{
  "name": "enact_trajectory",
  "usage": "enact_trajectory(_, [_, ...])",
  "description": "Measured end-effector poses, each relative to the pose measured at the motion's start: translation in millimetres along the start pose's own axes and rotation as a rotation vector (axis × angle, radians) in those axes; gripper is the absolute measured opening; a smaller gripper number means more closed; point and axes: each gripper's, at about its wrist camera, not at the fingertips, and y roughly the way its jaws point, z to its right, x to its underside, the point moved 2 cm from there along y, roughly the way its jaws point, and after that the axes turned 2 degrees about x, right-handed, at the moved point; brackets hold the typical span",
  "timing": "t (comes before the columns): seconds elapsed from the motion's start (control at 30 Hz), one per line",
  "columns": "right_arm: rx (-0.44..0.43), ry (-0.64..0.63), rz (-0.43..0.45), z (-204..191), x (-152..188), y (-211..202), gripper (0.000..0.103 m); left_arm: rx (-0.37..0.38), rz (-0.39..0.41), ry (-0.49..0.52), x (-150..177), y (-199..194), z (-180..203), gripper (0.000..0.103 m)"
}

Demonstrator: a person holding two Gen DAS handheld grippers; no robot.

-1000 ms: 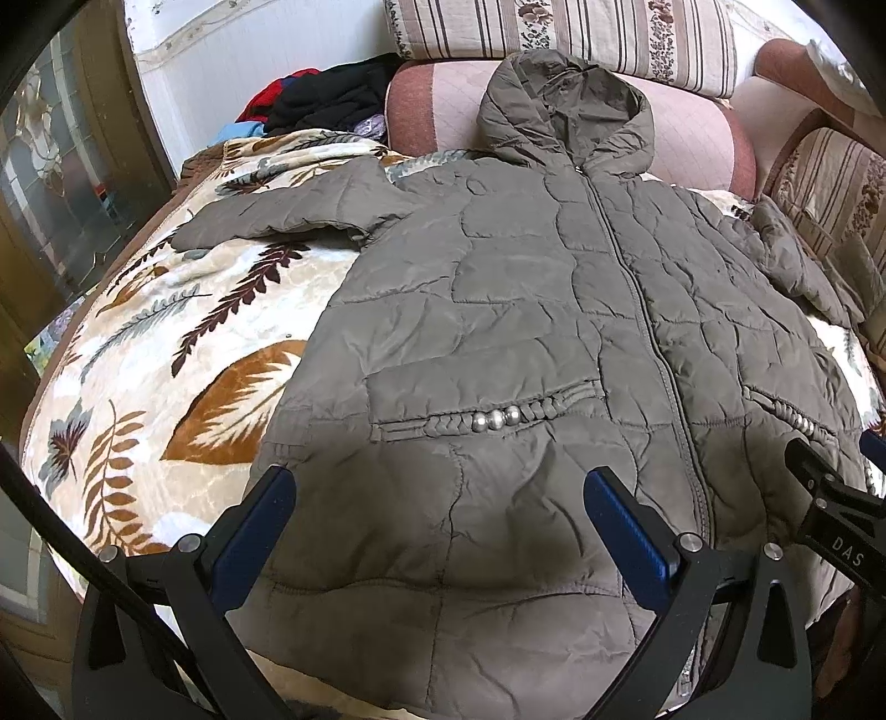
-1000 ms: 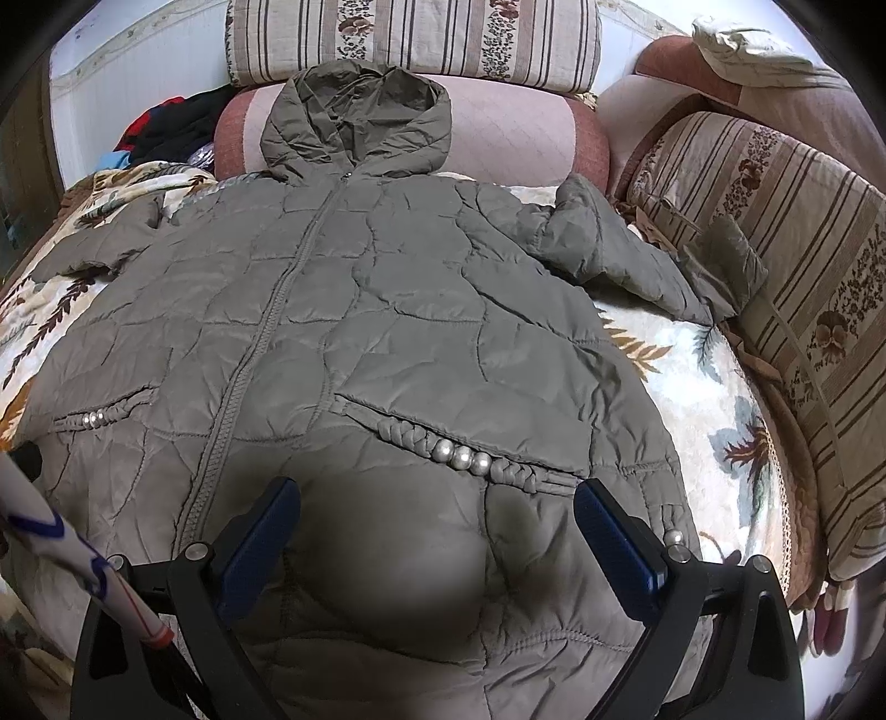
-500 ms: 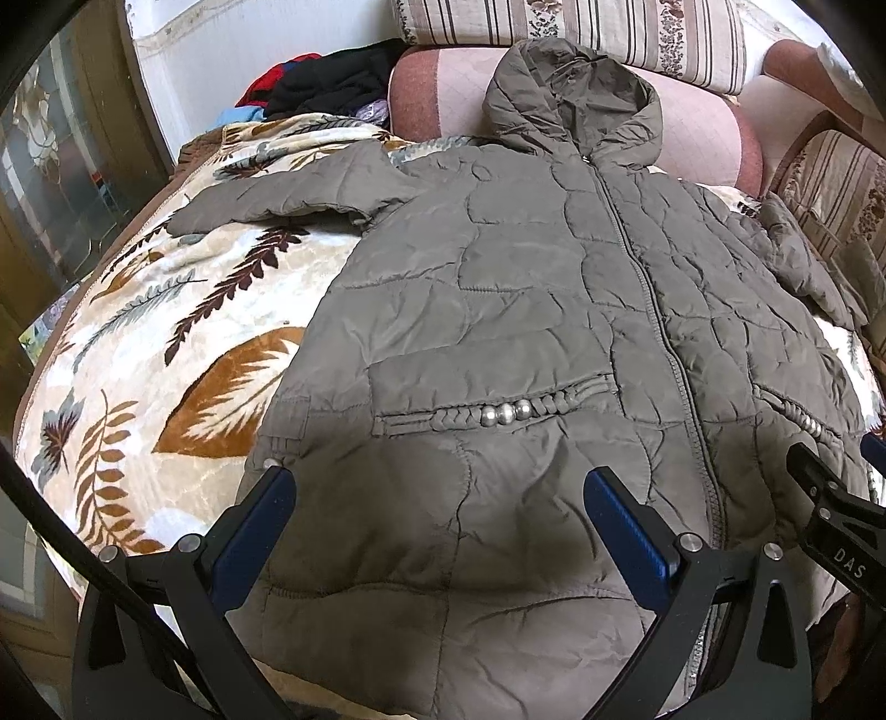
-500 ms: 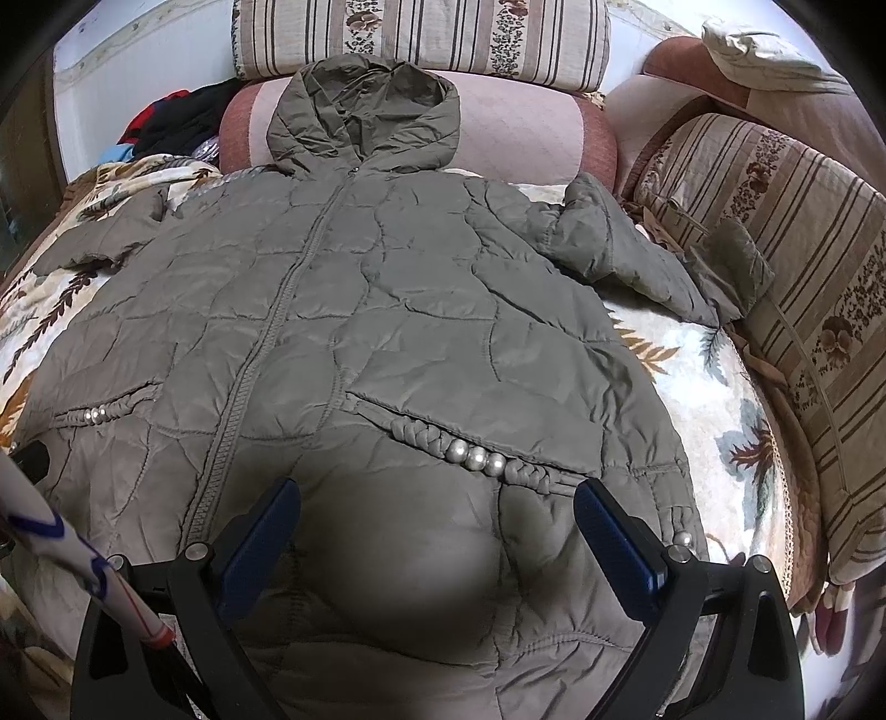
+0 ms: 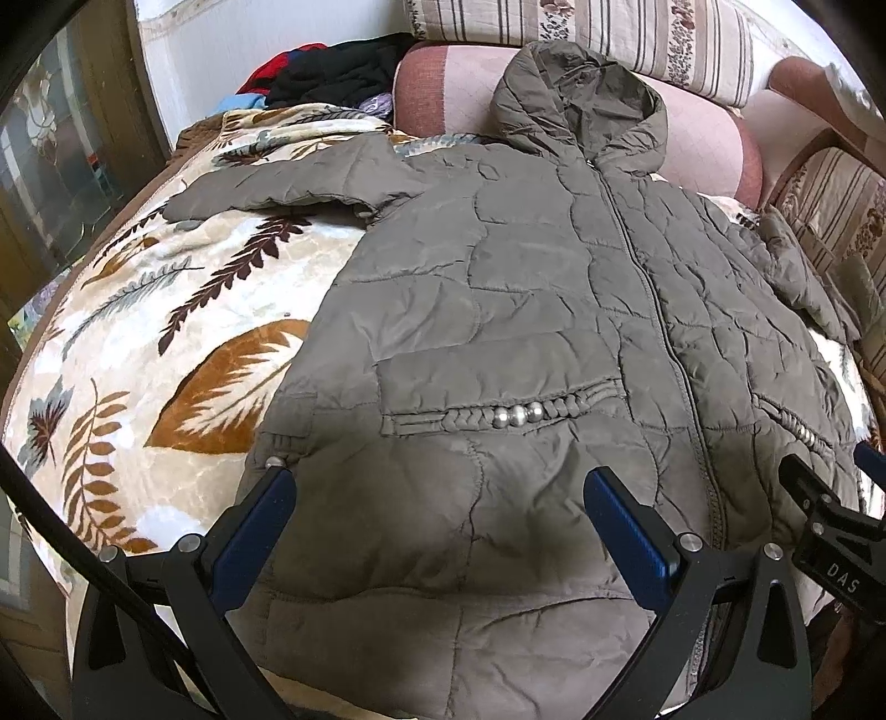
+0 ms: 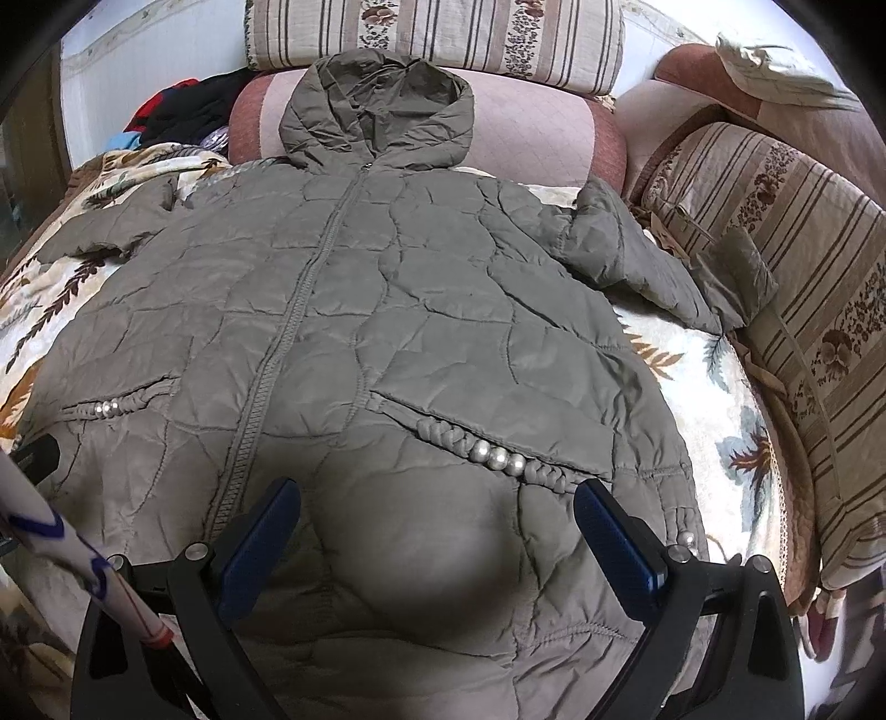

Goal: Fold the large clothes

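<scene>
A leaf-print blanket [image 5: 166,354] covers the bed; striped cushions [image 6: 437,39] line its head. The olive hooded jacket [image 5: 526,310] lies flat on the blanket, zipped, hood toward the cushions. Only the left view shows a clothes pile [image 5: 326,72] beyond the jacket clearly. Left gripper [image 5: 437,520] and right gripper [image 6: 434,526] hover above the jacket's hem, jaws apart.

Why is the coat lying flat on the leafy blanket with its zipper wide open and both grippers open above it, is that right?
Not quite: the zipper is closed all the way up to the hood, as the right wrist view shows. The coat does lie flat on the leafy blanket, with the left gripper and right gripper open above it.
</scene>
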Motion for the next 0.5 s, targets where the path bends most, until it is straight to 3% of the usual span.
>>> enact_trajectory(0.5, [0.011,-0.032,0.023,-16,-10,-15,0.101,0.029,-0.013,-0.062,1,4,-25,0.103])
